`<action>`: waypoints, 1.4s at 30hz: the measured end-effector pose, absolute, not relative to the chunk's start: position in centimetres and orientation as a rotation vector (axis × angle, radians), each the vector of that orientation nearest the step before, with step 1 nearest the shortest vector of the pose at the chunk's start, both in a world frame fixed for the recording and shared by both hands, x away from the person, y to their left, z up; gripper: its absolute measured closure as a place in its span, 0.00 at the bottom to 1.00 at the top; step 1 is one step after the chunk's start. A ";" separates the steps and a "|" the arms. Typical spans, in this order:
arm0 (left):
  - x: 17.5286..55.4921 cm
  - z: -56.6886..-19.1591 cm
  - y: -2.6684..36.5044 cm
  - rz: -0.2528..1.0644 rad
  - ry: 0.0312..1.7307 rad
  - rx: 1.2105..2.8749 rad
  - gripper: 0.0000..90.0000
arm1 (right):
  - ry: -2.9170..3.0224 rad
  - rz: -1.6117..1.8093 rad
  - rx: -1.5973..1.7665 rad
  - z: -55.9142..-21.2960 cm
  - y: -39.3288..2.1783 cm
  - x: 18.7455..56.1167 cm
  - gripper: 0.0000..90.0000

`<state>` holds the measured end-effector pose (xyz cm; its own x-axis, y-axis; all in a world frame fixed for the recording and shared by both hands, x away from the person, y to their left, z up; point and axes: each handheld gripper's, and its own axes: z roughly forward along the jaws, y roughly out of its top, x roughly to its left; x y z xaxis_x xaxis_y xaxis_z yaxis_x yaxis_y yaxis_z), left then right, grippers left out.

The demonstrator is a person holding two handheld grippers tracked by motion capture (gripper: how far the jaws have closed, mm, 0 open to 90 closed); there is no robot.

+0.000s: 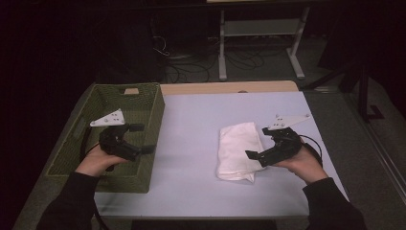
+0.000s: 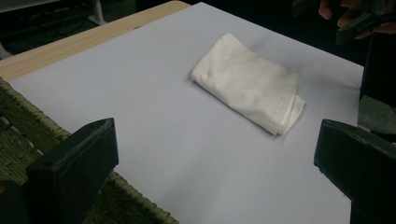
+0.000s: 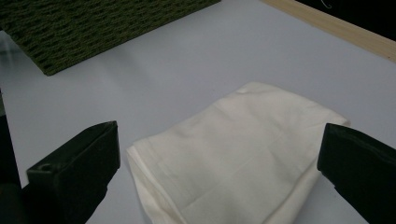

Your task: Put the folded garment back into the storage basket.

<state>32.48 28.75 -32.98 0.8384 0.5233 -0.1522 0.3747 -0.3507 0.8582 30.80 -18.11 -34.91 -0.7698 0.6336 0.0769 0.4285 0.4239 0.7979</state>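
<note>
Folded white cloth (image 1: 238,151) on table (image 1: 191,124): likely soft, light, limp. Best pinched at the thick folded edge. Right gripper (image 1: 256,143) beside it, left gripper (image 1: 142,138) over green wicker basket (image 1: 155,112); both gaping, empty.

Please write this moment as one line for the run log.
left gripper: open, over basket edge | right gripper: open, beside folded white cloth, not gripping | cloth: flat on table, outside basket

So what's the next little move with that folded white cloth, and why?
Probably ease the right hand-held gripper forward and down onto the folded white cloth. Its jaws stand open with nothing between them, aimed at the cloth's near edge, and the cloth lies flat on the table, untouched. The green basket beside it looks like the likely destination.
</note>
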 end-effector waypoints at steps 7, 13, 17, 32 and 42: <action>32.7 -33.1 28.6 0.172 0.678 1.966 0.00 | 2.450 1.262 0.927 -35.0 -18.3 30.7 0.00; 32.5 -33.1 28.1 0.163 0.671 1.956 0.00 | 2.446 1.274 0.934 -35.0 -18.6 30.7 0.00; 32.5 -33.0 27.6 0.155 0.657 1.956 0.00 | 2.445 1.271 0.935 -35.0 -18.7 30.4 0.00; 32.5 -32.8 26.1 0.143 0.636 1.957 0.00 | 2.441 1.284 0.946 -35.1 -19.3 30.4 0.00; 32.4 -32.8 24.8 0.123 0.618 1.965 0.00 | 2.451 1.276 0.948 -35.4 -19.5 30.3 0.00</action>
